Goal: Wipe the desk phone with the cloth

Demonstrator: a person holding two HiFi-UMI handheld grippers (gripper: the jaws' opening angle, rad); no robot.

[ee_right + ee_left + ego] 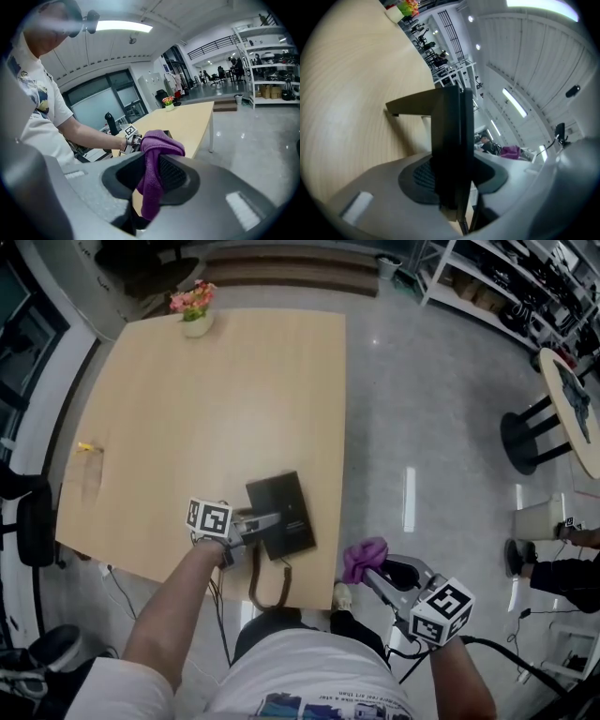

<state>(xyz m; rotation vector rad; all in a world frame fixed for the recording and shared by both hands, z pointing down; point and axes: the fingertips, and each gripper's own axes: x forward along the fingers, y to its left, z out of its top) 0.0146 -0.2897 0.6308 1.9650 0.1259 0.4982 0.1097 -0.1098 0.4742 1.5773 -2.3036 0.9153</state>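
Head view: the left gripper (265, 523) is clamped on the near-left edge of the dark desk phone (286, 507), which lies on the wooden table (187, 409) by its front edge. Right of the table, the right gripper (379, 570) pinches the purple cloth (364, 557) over the grey floor (441, 427).

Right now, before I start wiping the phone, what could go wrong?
The left gripper holds the phone by one edge, close to the near edge of the table: a hard wipe might twist it loose or push it off. A cord hangs over that edge and could snag. The right gripper pinches only a fold of the cloth, which may pull out.
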